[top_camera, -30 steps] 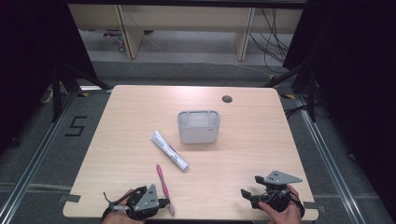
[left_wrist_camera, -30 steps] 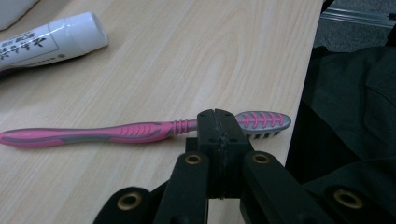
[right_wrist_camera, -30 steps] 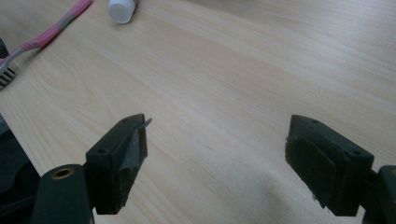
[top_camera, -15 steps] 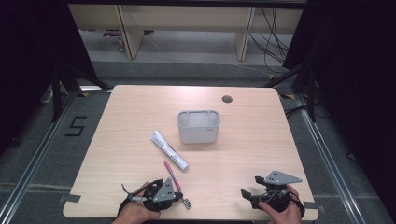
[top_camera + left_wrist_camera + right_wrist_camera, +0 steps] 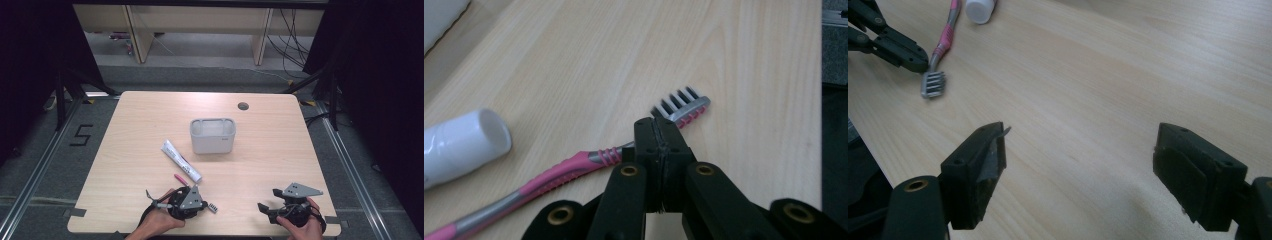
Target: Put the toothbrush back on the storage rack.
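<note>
Left gripper (image 5: 186,204) sits at the near edge of the table (image 5: 150,125), left of centre, its jaws pressed together on the neck of the pink and grey toothbrush (image 5: 574,167), just behind the bristle head. In the left gripper view the bristles project past the jaw tips, and the handle runs back to the left across the wood. Beside the handle lies the white toothpaste tube (image 5: 181,160), cap end nearest the brush; whether the two touch cannot be told. Right gripper (image 5: 272,207) rests at the near right of the table, jaws standing wide apart with bare wood between them. Grey rectangular container (image 5: 212,135) stands upright near the table's middle, beyond the tube and well apart from both grippers.
</note>
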`<state>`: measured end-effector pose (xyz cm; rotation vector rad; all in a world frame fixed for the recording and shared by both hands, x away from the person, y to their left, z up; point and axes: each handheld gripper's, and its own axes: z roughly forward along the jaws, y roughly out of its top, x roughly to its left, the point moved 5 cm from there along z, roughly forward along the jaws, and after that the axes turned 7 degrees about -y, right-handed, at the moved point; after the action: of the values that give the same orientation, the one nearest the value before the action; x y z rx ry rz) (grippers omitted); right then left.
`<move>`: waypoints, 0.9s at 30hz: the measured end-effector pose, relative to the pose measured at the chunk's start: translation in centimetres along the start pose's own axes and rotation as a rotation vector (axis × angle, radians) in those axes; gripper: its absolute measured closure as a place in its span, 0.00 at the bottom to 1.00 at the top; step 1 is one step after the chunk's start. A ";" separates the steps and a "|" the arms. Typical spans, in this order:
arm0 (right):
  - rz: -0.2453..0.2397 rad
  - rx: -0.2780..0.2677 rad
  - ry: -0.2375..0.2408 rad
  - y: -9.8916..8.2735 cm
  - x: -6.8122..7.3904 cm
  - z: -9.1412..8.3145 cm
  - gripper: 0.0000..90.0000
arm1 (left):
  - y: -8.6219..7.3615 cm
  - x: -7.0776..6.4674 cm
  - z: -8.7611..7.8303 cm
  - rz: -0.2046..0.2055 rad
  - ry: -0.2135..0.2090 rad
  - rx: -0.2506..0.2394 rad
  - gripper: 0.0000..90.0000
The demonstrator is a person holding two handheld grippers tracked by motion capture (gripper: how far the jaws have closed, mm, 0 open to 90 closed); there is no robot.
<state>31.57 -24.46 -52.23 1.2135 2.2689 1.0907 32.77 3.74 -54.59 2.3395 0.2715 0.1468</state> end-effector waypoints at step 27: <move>0.027 0.017 0.019 0.0 0.4 -0.1 0.25 | 1.9 2.8 -1.2 -0.030 0.005 0.001 0.84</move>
<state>31.30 -24.20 -52.16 1.2492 2.2874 1.0993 35.54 3.92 -52.31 2.3351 0.3096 0.1383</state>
